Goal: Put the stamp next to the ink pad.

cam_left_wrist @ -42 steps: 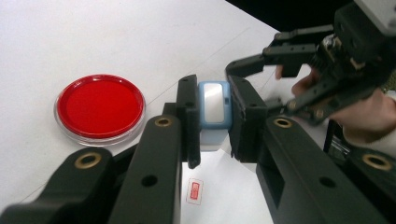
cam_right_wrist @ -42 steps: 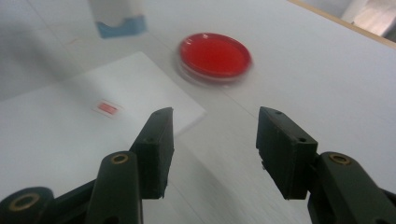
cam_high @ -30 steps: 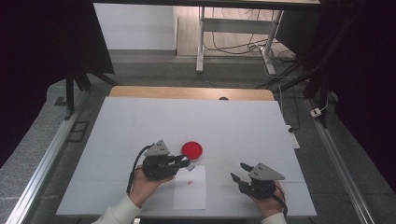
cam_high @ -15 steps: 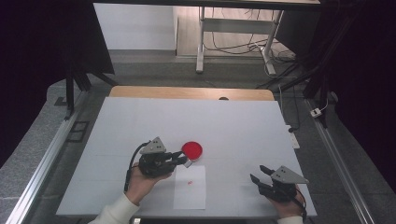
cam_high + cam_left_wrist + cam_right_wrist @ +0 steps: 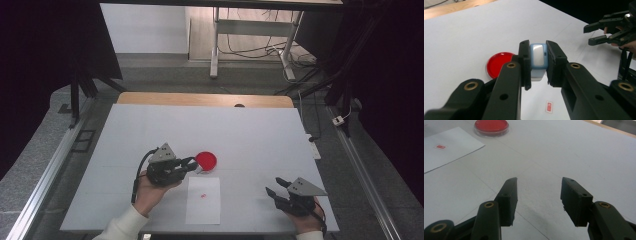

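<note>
Stamp: I see a small light-blue stamp point(image 5: 538, 60) clamped between my left jaws, just above the table and right beside the red pad, on its near side.
Left gripper: my left gripper point(image 5: 192, 165) is closed on the stamp, both jaws pressing its sides, tips touching the pad's left edge in the high view.
Pad: the round red pad point(image 5: 206, 160) sits on the white table point(image 5: 260, 135), near the middle.
Paper: a white sheet point(image 5: 204, 200) lies just below the pad, with a small red mark point(image 5: 203, 195) on it.
Right gripper: my right gripper point(image 5: 274, 188) is well to the right of the pad, jaws wide apart, holding nothing.
</note>
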`<state>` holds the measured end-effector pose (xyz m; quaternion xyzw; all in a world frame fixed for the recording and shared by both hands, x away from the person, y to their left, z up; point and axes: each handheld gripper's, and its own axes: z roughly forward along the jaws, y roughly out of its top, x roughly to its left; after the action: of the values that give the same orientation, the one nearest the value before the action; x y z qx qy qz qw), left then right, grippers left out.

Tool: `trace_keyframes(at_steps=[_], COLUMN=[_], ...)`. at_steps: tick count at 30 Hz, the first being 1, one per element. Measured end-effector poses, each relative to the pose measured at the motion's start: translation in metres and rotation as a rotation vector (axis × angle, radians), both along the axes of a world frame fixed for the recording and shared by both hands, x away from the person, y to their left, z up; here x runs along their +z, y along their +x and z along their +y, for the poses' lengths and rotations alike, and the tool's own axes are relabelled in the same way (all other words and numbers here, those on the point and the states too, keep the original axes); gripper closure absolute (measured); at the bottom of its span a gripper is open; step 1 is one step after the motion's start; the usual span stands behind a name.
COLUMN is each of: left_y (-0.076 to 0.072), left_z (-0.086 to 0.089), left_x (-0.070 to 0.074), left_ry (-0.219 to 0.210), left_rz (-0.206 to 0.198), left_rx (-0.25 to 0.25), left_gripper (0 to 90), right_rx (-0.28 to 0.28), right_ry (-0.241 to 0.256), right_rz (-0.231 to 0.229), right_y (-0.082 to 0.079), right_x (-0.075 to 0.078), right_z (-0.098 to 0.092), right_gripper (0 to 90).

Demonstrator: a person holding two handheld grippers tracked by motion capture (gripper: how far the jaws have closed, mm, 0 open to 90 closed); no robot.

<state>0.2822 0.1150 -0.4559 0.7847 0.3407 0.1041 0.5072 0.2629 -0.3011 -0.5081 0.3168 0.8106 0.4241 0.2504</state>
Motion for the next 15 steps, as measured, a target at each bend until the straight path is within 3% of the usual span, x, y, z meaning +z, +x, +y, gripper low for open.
trace_keyframes(at_steps=[15], left_y=[0.023], left_z=[0.009], left_x=[-0.01], left_ry=[0.07], left_rz=[0.019], left_rx=[0.056], left_gripper=[75.4], right_rx=[-0.012], right_ry=[-0.018], right_rz=[0.005], right_y=[0.002], right_x=[-0.001], right_z=[0.0], right_gripper=[46.9])
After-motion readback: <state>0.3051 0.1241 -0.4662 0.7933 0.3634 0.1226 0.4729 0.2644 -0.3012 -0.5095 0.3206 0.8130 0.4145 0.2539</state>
